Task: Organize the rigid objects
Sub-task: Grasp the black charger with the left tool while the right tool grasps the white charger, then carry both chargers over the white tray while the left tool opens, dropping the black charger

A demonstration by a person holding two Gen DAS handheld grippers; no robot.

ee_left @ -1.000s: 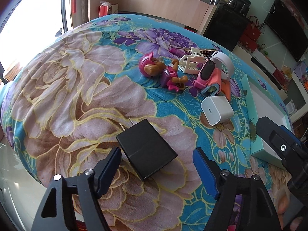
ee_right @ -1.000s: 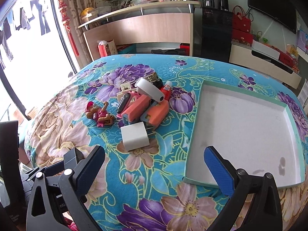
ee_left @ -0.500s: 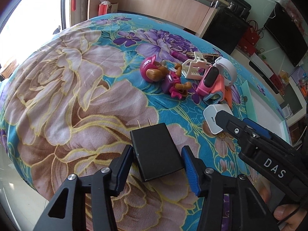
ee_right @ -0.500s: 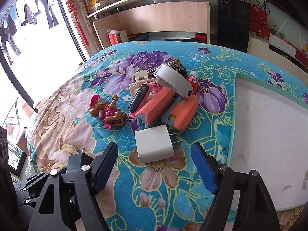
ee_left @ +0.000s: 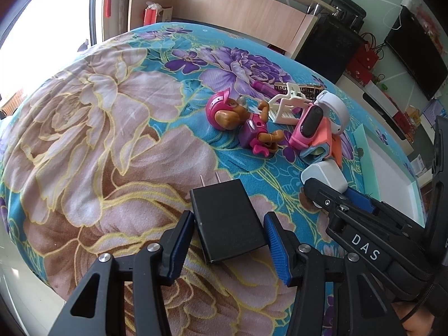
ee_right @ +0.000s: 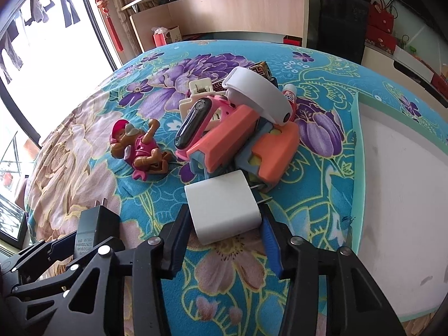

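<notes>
A black plug adapter (ee_left: pixel 228 219) lies on the flowered blanket between the blue pads of my left gripper (ee_left: pixel 228 240); the pads touch or nearly touch its sides. It also shows in the right wrist view (ee_right: pixel 95 228). A white charger cube (ee_right: pixel 222 210) sits between the pads of my right gripper (ee_right: pixel 224 240), which press its sides. The cube also shows in the left wrist view (ee_left: pixel 324 179), partly hidden by the right gripper (ee_left: pixel 344 204).
A pile of toys lies beyond: a pink dog figure (ee_right: pixel 140 148), orange-blue blocks (ee_right: pixel 224 142), a white band (ee_right: pixel 257 95) and a cream clip (ee_left: pixel 285 106). A white tray with a green rim (ee_right: pixel 354 168) lies on the right. The bed edge drops off at the left.
Both grippers moved forward and narrowed. The left one came around the black adapter, the right one around the white cube.
</notes>
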